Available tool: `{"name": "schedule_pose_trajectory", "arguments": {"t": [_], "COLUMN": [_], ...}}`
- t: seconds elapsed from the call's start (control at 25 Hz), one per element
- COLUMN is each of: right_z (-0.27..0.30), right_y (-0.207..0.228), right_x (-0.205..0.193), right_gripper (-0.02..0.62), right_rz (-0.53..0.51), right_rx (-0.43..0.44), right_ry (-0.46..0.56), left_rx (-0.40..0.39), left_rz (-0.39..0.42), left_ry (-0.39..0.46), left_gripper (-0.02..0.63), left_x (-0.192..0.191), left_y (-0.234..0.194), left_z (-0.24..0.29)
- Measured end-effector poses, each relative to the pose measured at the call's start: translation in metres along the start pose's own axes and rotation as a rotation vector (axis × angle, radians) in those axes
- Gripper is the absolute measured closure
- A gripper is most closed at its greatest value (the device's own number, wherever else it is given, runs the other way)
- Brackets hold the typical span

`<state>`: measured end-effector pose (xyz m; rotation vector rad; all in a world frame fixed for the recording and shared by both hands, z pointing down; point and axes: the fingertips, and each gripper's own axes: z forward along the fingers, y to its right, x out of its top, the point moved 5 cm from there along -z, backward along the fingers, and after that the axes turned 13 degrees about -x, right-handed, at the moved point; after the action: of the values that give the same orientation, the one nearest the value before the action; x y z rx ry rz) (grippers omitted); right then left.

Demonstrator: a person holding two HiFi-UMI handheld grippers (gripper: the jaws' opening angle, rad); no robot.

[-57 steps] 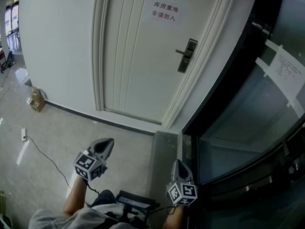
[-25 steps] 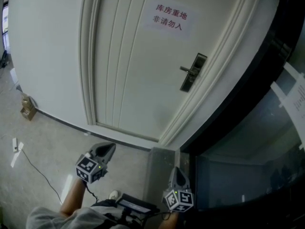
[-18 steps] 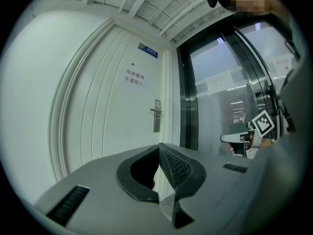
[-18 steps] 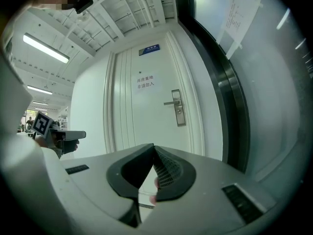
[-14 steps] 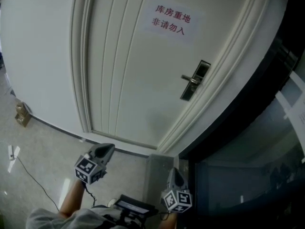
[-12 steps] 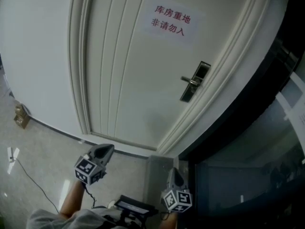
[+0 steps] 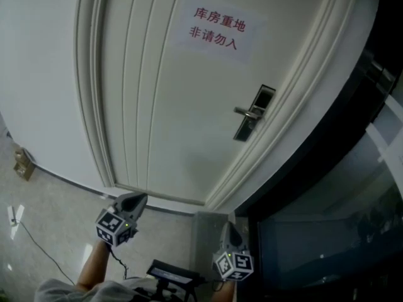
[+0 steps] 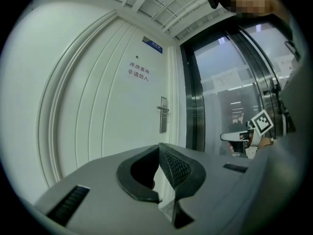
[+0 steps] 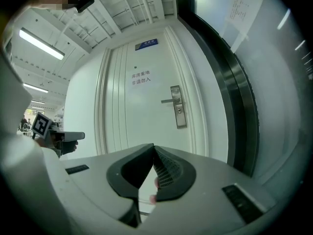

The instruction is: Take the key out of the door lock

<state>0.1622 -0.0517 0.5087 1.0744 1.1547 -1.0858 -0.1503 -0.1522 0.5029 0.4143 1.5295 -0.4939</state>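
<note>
A white door fills the head view. Its metal lock plate with a lever handle sits at the door's right edge, well beyond both grippers. That lock plate shows more plainly in the right gripper view, but a key is too small to make out. It also appears as a lock plate in the left gripper view. My left gripper points level at the door, shut and empty, jaws meeting at the tips. My right gripper is likewise shut and empty.
A paper sign with red characters hangs on the door. A black-framed glass wall runs along the right. A cardboard box and a cable lie on the floor at the left. A black device hangs at the person's chest.
The door and lock have grown larger in the head view as the person and both grippers moved toward the door. Both grippers stay shut and empty.
</note>
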Motion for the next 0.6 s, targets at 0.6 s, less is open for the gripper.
{"name": "schedule_pose_trajectory", "arguments": {"t": [0.6], "right_z": [0.118], "right_y": [0.047], "right_x": [0.024], "right_gripper": [0.592], "right_rz": [-0.020], "right_rx": [0.032], "right_ry": [-0.005], "left_rx": [0.050], "left_rz": [-0.004], "left_ry": [-0.005], "left_gripper": [0.599], "left_x": [0.011], "left_y": [-0.052], "left_z": [0.102]}}
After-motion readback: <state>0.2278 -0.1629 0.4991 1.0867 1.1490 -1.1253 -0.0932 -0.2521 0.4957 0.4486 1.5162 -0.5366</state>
